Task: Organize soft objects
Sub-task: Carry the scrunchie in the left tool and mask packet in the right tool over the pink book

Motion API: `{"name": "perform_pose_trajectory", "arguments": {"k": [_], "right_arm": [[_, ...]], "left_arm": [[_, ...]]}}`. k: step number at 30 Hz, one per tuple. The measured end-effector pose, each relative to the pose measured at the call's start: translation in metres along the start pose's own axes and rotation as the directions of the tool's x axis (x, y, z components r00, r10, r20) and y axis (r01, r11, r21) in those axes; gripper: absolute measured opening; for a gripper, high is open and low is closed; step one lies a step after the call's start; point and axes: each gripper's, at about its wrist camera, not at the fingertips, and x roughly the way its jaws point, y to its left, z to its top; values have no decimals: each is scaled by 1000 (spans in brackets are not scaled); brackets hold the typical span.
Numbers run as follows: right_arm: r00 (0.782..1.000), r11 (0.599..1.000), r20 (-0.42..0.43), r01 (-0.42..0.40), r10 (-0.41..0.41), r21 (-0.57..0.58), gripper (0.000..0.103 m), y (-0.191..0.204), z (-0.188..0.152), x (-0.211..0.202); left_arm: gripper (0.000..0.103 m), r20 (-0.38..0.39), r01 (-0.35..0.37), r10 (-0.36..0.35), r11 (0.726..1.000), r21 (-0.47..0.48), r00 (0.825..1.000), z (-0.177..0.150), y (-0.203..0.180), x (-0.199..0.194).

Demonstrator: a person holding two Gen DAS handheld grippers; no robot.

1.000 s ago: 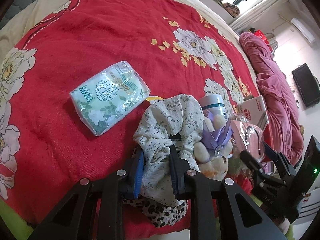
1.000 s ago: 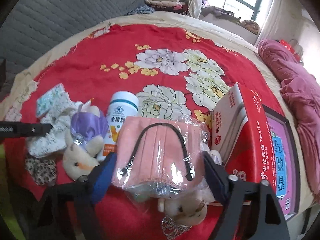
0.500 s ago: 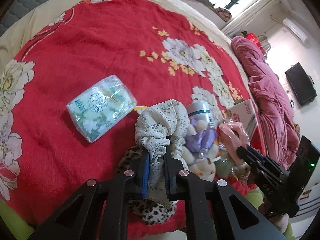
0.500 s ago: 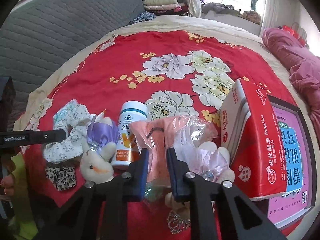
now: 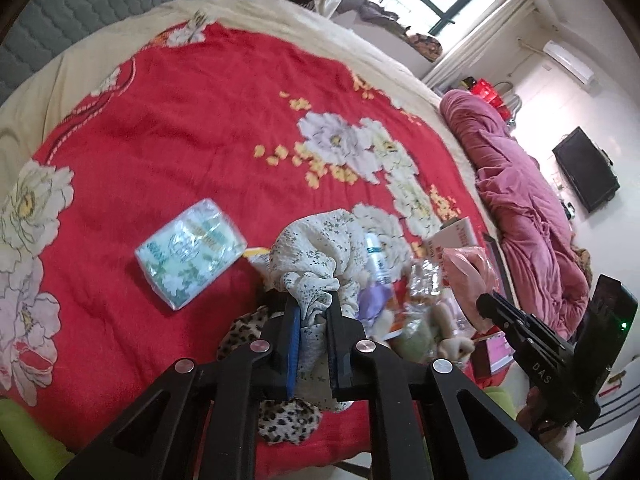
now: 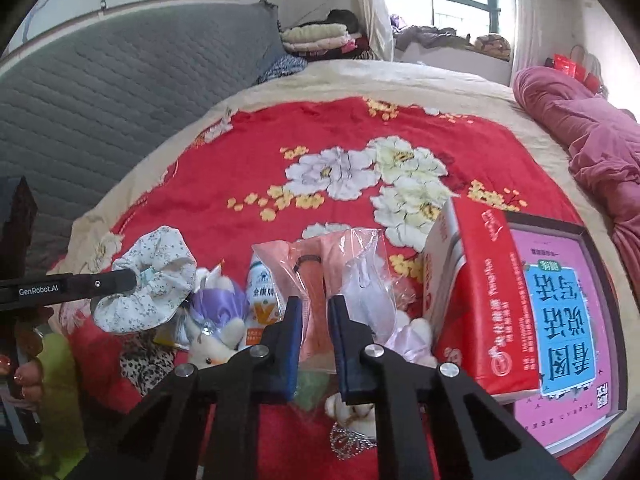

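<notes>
red flowery blanket (image 6: 224, 184) covered the bed, and on it the left gripper (image 5: 312, 320) was squeezed tight on the floppy white flowery scrunchie (image 5: 320, 252), while the right gripper (image 6: 314, 320) pinched the pink masks in a plastic bag (image 6: 320, 276). both hung just above the toy pile, so i think the slippery bag could slide out.

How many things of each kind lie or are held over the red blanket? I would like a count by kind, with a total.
Scrunchies: 2, floral scrunchie in the left gripper, leopard scrunchie
Plush toys: 2, purple one, pink one
Tissue pack: 1
Bagged pink masks: 1, in the right gripper
Bottle: 1
Red box: 1
Book: 1
Total: 9
</notes>
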Motion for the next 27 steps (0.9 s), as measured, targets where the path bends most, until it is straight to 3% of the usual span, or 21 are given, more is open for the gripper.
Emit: {"name": "perform_pose_trajectory", "arguments": {"k": [6, 14, 27], "right_arm": [[999, 999, 50, 7, -8, 33, 15, -13, 6, -29], [989, 992, 131, 53, -68, 118, 15, -57, 8, -81], [944, 941, 213, 186, -251, 283, 15, -158, -12, -169]], "left_arm": [[11, 25, 28, -29, 998, 48, 999, 6, -29, -17], [11, 41, 78, -85, 985, 153, 996, 8, -99, -29], [11, -13, 198, -206, 915, 351, 978, -4, -249, -15]]}}
